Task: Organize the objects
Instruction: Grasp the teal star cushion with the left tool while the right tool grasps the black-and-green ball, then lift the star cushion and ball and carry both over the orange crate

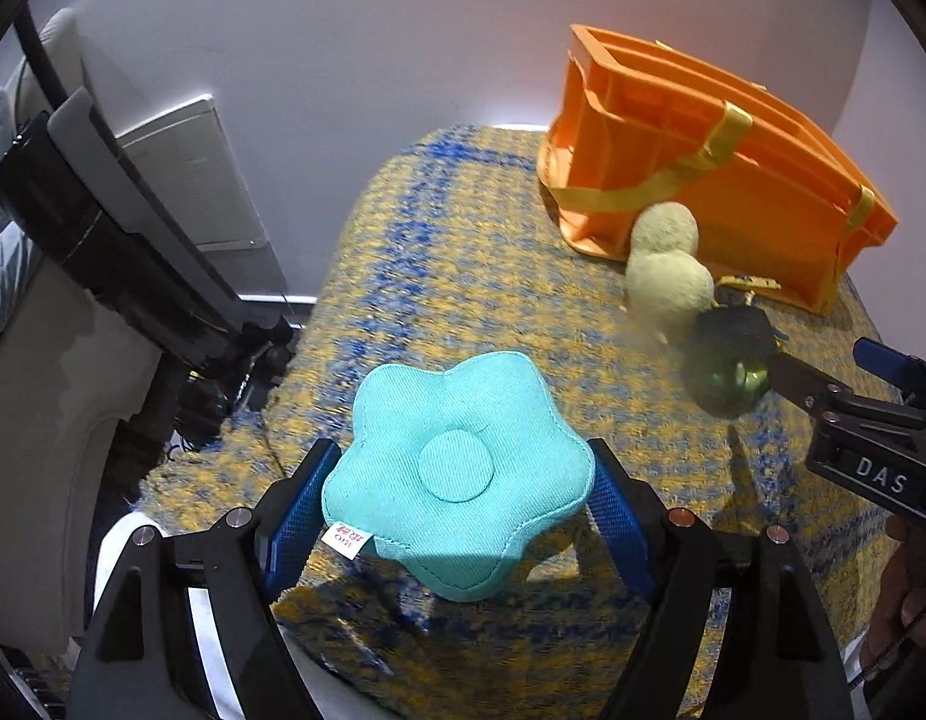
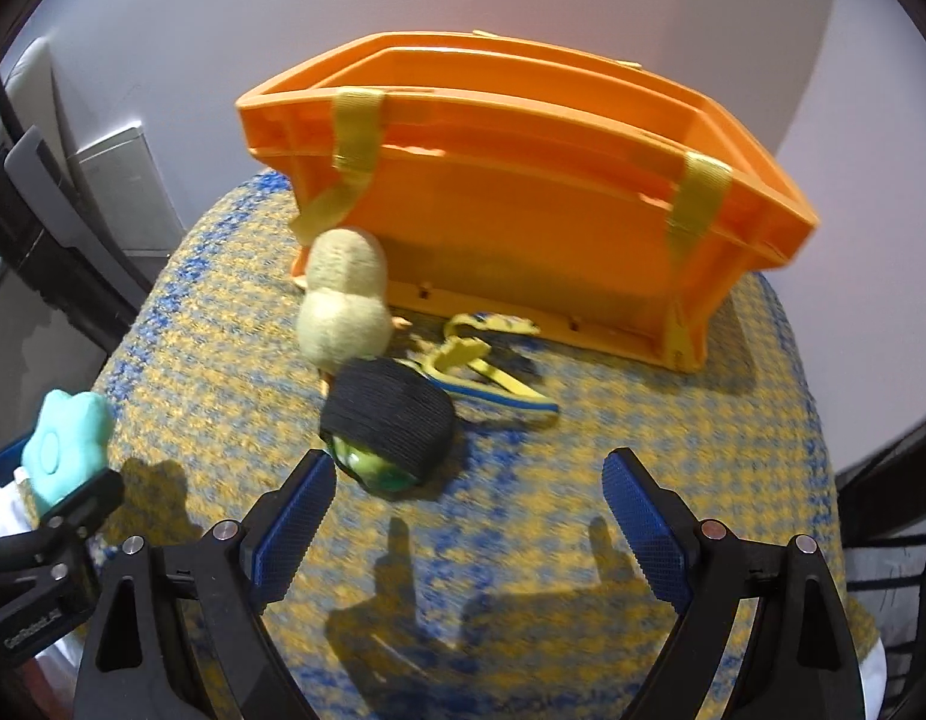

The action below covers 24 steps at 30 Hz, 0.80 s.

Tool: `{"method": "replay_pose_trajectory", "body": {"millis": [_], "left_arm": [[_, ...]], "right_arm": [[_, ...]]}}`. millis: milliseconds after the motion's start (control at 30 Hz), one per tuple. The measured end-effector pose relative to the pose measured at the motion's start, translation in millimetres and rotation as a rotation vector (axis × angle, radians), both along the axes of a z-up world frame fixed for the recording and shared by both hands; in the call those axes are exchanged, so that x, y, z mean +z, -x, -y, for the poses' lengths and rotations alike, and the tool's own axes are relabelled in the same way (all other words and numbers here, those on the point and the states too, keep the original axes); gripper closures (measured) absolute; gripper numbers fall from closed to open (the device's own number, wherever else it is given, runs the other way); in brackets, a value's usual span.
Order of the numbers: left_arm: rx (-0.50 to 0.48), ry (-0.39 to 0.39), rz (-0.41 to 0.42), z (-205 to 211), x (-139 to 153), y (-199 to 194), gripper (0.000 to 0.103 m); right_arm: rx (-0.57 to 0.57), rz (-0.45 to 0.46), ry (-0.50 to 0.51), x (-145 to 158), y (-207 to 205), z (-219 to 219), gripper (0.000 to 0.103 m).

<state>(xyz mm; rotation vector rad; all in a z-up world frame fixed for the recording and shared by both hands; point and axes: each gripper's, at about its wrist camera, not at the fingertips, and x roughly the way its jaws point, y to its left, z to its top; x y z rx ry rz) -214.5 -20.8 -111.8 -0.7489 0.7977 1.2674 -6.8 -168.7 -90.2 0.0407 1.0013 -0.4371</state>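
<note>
Holding a teal flower-shaped cushion (image 1: 457, 474) was the left hand-held gripper (image 1: 460, 507), with its blue pads (image 1: 295, 525) pressed against the two sides of the plush and a small white tag with pink print sticking out near the left pad. Everything else sat on a table (image 1: 463, 252) covered in a nubby yellow and blue woven cloth, and I'll use the orange bag (image 2: 541, 192) with the yellow straps as my landmark, since it stood upright at the far side, close to the pale wall. Leaning right against the front of the orange bag, toward its left end, was a cream fluffy plush toy (image 2: 346, 300). Just in front of that plush, a bit further from the bag, lay a dark knitted thing with something green and shiny (image 2: 388, 426) poking out underneath, honestly too blurry to say what it was. Beside it, along the bag's front edge, lay a tangle of yellow and blue strap (image 2: 487, 372). The right hand-held gripper (image 2: 469, 516) hovered over bare cloth in front of the bag with its jaws spread wide and nothing between them, the left tip close to the dark knitted thing. The cushion was well away from the bag, off to its left.
</note>
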Motion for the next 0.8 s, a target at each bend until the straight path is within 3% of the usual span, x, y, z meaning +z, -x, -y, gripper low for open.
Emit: {"method": "replay_pose_trajectory", "body": {"millis": [600,733,800], "left_arm": [[0.050,0.030,0.062,-3.4,-14.4,17.7,0.022],[0.054,0.035,0.060,-4.5,-16.7,16.7,0.022],[0.059,0.036,0.060,-5.0,-17.1,17.0,0.022]], "right_arm": [[-0.043,-0.095,-0.043,-40.8,-44.7,-11.9,0.014],[-0.058,-0.130,-0.058,-50.7,-48.4,-9.5,0.036],[-0.063,-0.128,-0.056,-52.3,-47.5,-8.4,0.040]]}}
